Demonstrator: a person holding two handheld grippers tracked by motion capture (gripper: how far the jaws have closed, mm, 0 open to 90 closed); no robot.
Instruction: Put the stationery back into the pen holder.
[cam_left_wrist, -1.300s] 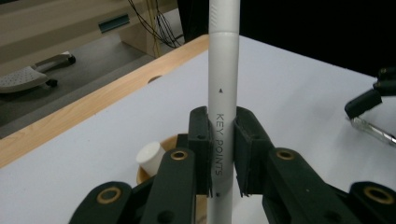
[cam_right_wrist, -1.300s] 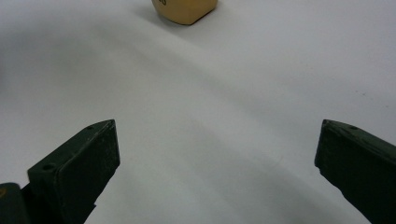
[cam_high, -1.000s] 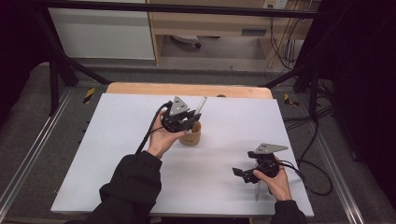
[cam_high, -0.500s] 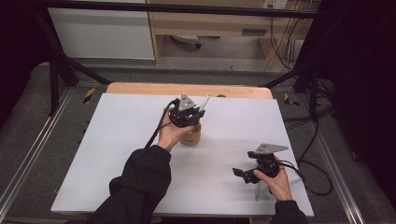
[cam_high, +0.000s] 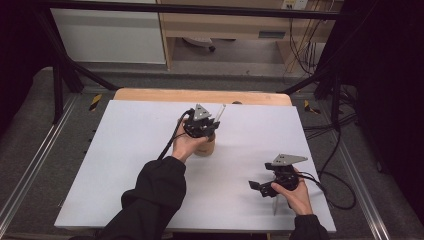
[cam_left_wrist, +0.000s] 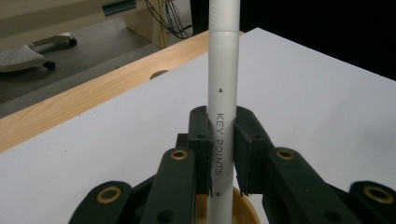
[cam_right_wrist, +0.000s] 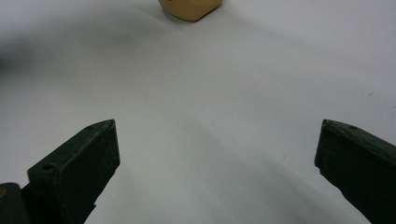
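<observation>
On the white table (cam_high: 150, 150), the left gripper (cam_left_wrist: 223, 140) clenches a white plastic pen (cam_left_wrist: 223, 70) above the tan wooden holder (cam_high: 206, 146); lower it plumb; right gripper (cam_right_wrist: 217, 154) gapes idle.

"What is slipping out of sight for you?"

"The white pen (cam_left_wrist: 223, 116) is running off the top edge above the fingers (cam_left_wrist: 200, 140), and its lower end is hiding between them. The wooden holder (cam_left_wrist: 243, 212) is peeking out below them, mostly covered."

"And farther out?"

"The holder is getting cut off at the edge."
</observation>
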